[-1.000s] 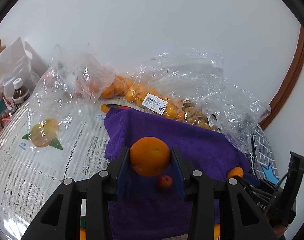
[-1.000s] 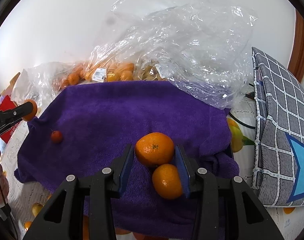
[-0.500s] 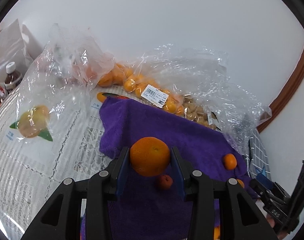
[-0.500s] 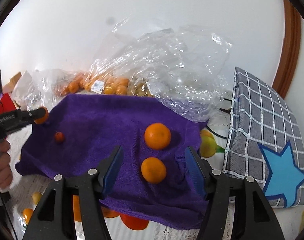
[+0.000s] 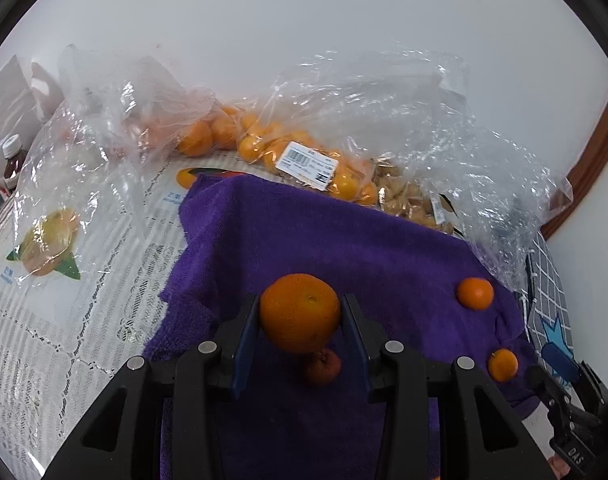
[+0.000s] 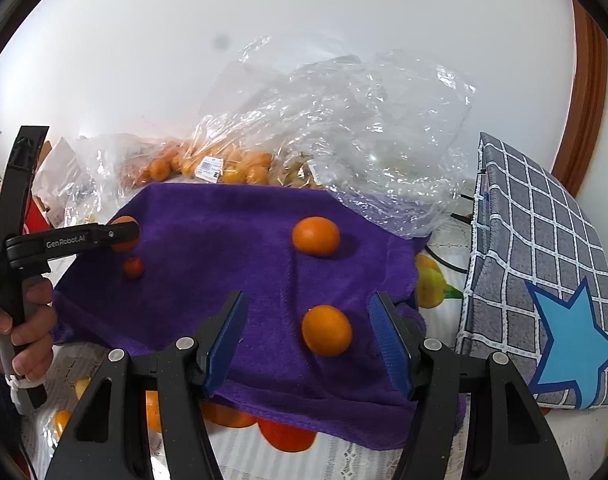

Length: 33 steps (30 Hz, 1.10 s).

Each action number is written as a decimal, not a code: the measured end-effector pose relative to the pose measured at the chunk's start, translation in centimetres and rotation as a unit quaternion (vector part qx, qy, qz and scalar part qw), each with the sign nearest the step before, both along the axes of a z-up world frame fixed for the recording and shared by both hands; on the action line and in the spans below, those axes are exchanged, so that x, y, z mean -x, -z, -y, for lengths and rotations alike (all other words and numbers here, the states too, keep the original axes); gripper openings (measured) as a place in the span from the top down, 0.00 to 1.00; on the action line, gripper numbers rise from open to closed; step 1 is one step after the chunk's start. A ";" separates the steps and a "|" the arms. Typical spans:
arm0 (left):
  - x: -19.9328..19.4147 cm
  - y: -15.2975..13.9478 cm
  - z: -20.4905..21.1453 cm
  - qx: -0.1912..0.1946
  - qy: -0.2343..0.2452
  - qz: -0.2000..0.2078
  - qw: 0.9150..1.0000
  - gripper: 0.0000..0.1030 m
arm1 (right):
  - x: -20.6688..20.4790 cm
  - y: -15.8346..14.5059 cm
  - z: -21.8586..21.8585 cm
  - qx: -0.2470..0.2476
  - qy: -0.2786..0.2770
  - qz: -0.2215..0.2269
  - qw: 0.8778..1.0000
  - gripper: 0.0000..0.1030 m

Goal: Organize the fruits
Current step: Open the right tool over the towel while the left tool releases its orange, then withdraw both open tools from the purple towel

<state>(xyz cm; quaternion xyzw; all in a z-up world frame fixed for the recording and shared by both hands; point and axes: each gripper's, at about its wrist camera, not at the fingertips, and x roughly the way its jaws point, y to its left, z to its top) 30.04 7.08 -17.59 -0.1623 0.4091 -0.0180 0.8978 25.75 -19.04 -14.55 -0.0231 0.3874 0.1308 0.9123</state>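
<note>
The left wrist view looks forward and down between its own black fingers with blue pads (image 5: 245, 334); it sits close above the soft purple cloth (image 5: 344, 248), with a white wall filling the top of the frame; the right wrist view looks the same way from a bit farther back, over the same purple cloth (image 6: 223, 240); both views share the cloth and the crinkly clear plastic bags (image 5: 404, 120) along its far edge; the right view also catches the left gripper (image 6: 119, 234) at the middle left.

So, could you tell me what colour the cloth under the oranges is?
Purple; the cloth shows best in the right wrist view.
</note>
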 end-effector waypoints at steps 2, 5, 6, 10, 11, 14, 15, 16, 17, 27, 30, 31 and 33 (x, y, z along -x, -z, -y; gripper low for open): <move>-0.1 0.1 -0.3 0.006 -0.007 0.001 1.000 0.62 | 0.1 0.0 -0.2 0.002 -0.001 0.000 1.000 0.39; -0.1 0.3 -0.5 0.011 -0.013 0.000 1.000 0.62 | 0.1 0.0 -0.4 0.004 -0.003 0.001 1.000 0.39; -0.1 0.4 -0.4 0.006 -0.014 0.003 1.000 0.62 | 0.2 0.0 -0.4 0.003 -0.003 0.002 1.000 0.39; 0.2 0.5 0.4 -0.027 -0.017 0.014 0.999 0.62 | 0.2 -0.1 -0.3 0.004 0.001 0.003 1.000 0.39; 0.1 0.6 0.6 -0.035 -0.016 0.015 0.999 0.62 | 0.2 -0.1 -0.2 0.005 0.003 0.005 1.000 0.39; 0.1 0.7 0.9 -0.050 -0.012 0.018 0.999 0.62 | 0.2 -0.3 0.0 0.002 0.006 0.007 1.000 0.39; 0.2 0.7 0.8 -0.047 -0.010 0.019 0.999 0.62 | 0.2 -0.3 0.0 0.000 0.008 0.008 1.000 0.39; 0.2 0.7 0.7 -0.043 -0.009 0.021 0.999 0.60 | 0.2 -0.4 0.1 -0.002 0.010 0.008 1.000 0.39; 0.3 0.6 0.7 -0.038 -0.006 0.024 0.999 0.58 | 0.2 -0.4 0.1 -0.004 0.011 0.008 1.000 0.39; 4.6 -2.4 0.2 -0.060 -0.017 0.108 0.992 0.52 | 1.9 -1.3 0.6 -0.049 0.019 0.013 0.999 0.39; 6.4 -3.3 -0.1 -0.058 -0.019 0.126 0.990 0.51 | 3.4 -1.2 0.5 -0.061 0.014 0.014 0.998 0.43; 6.9 -3.4 -0.2 -0.056 -0.020 0.127 0.990 0.51 | 3.9 -1.1 0.5 -0.069 0.010 0.013 0.998 0.45; 8.2 -3.4 -0.5 -0.051 -0.022 0.125 0.991 0.51 | 4.8 -1.0 0.3 -0.078 0.000 0.009 0.997 0.48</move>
